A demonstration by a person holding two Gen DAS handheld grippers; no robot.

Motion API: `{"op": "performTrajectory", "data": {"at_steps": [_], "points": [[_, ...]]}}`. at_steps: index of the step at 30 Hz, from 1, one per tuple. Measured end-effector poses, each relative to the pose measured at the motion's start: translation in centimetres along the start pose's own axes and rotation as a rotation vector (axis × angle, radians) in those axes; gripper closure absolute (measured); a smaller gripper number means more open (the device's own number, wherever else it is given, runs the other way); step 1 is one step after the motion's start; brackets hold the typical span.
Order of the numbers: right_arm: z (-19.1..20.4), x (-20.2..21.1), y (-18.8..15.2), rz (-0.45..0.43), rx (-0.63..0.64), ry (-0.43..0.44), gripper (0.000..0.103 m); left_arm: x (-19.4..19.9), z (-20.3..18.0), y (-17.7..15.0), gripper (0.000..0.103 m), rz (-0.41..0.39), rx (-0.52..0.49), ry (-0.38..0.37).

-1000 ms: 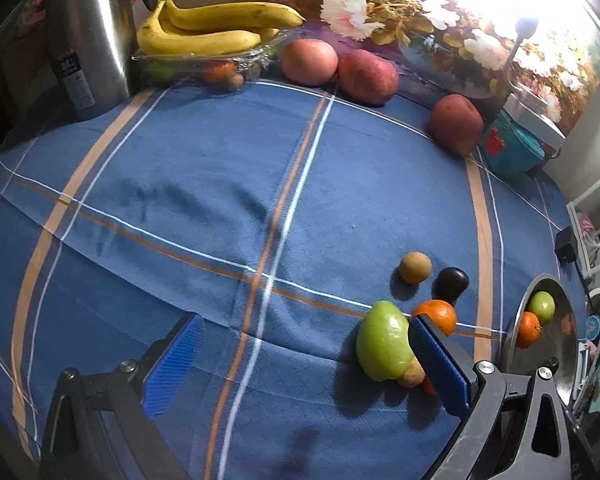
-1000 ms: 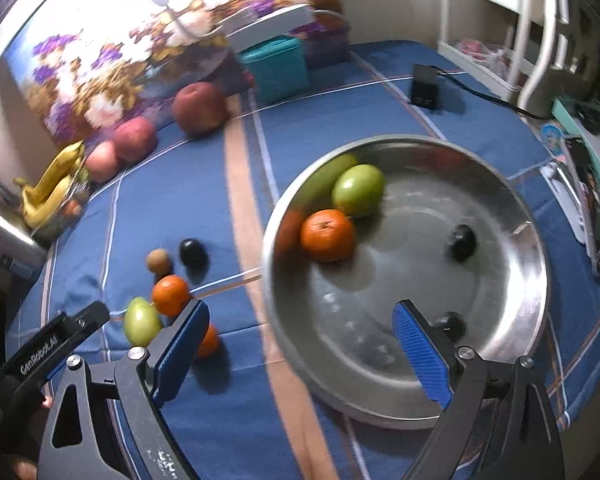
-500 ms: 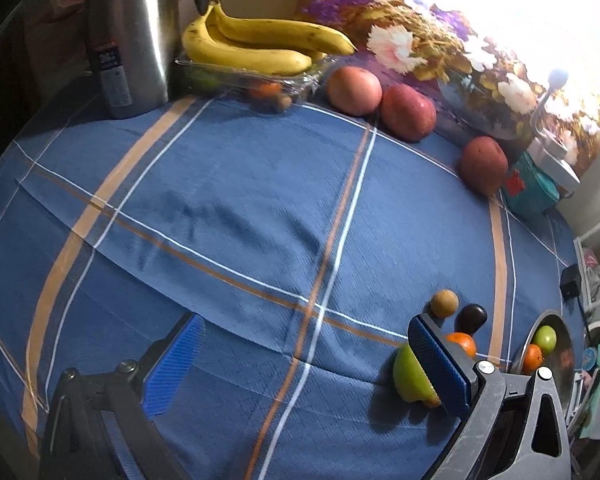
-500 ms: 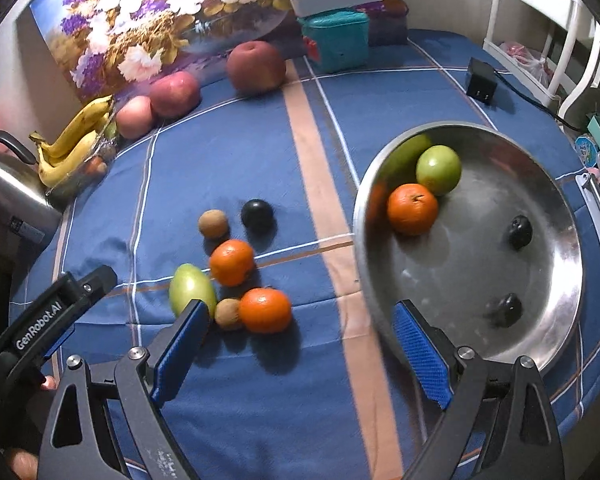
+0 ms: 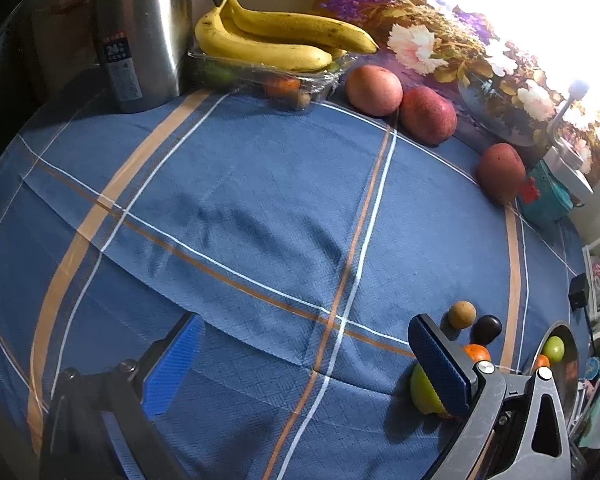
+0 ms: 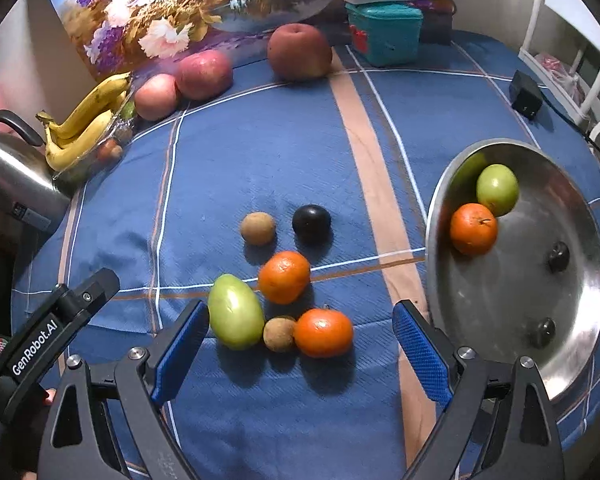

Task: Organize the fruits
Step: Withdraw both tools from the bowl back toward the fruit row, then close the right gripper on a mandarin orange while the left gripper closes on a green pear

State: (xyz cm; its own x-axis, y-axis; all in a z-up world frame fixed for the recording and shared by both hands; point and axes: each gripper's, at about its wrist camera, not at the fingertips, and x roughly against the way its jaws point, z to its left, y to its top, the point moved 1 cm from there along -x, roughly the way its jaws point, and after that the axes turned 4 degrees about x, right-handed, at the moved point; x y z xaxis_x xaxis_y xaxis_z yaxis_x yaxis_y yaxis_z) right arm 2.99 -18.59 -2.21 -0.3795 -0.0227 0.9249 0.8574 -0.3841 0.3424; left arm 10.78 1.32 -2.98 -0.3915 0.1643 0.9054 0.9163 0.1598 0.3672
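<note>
Right gripper (image 6: pixel 300 348) is hovering with jaws spread wide, holding nothing, over the fruit cluster left of the metal bowl (image 6: pixel 572 360): green mango (image 6: pixel 236 312), kiwi (image 6: pixel 279 334), two oranges (image 6: pixel 324 332). Bowl is holding an orange (image 6: pixel 473 229) and a green apple (image 6: pixel 497 189). Left gripper (image 5: pixel 300 360) is also gaping, empty, its right finger blocking the mango. Bananas (image 6: pixel 84 128) and kettle (image 6: pixel 16 180) are sitting far left of the bowl on the counter (image 6: pixel 260 160).

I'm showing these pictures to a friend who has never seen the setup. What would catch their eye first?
Probably the loose cluster of fruit on the blue cloth: two oranges, a green mango and small brown fruits, just ahead of the open right tool. To its right, the steel bowl holds an orange and green apple.
</note>
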Motion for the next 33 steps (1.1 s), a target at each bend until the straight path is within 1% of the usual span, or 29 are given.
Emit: {"op": "performTrajectory", "data": {"at_steps": [5, 10, 12, 14, 18, 20, 24, 29, 32, 33], "points": [[-0.1, -0.6, 0.2, 0.007, 0.013, -0.021, 0.010, -0.2, -1.0, -0.5, 0.000, 0.020, -0.029, -0.020], [-0.4, -0.7, -0.1, 0.007, 0.008, -0.009, 0.011, -0.7, -1.8, -1.0, 0.000, 0.051, -0.055, -0.049], [-0.7, -0.7, -0.3, 0.011, 0.000, -0.002, 0.014, -1.0, -1.8, -1.2, 0.000, 0.063, -0.052, -0.051], [-0.9, -0.7, -0.5, 0.017, -0.002, 0.004, 0.024, -1.3, -1.8, -1.5, 0.000, 0.079, -0.045, -0.061], [-1.5, -0.8, -0.8, 0.028, -0.020, 0.006, 0.029, -2.1, -2.3, -2.1, 0.001, 0.121, -0.050, -0.100], [-1.8, -0.9, -1.0, 0.037, -0.031, 0.013, 0.035, -2.4, -2.7, -2.3, 0.001, 0.140, -0.051, -0.116], [-2.0, -1.3, -1.3, 0.055, -0.038, 0.021, 0.041, -3.0, -3.6, -2.7, 0.003, 0.172, -0.054, -0.141], [-2.1, -1.9, -1.8, 0.073, -0.044, 0.033, 0.047, -3.5, -4.6, -3.2, 0.009, 0.193, -0.077, -0.153], [-2.1, -2.2, -1.9, 0.085, -0.051, 0.043, 0.053, -3.7, -5.0, -3.3, 0.011, 0.205, -0.080, -0.166], [-2.1, -2.3, -1.9, 0.087, -0.053, 0.043, 0.054, -3.8, -5.1, -3.4, 0.014, 0.211, -0.077, -0.178]]}}
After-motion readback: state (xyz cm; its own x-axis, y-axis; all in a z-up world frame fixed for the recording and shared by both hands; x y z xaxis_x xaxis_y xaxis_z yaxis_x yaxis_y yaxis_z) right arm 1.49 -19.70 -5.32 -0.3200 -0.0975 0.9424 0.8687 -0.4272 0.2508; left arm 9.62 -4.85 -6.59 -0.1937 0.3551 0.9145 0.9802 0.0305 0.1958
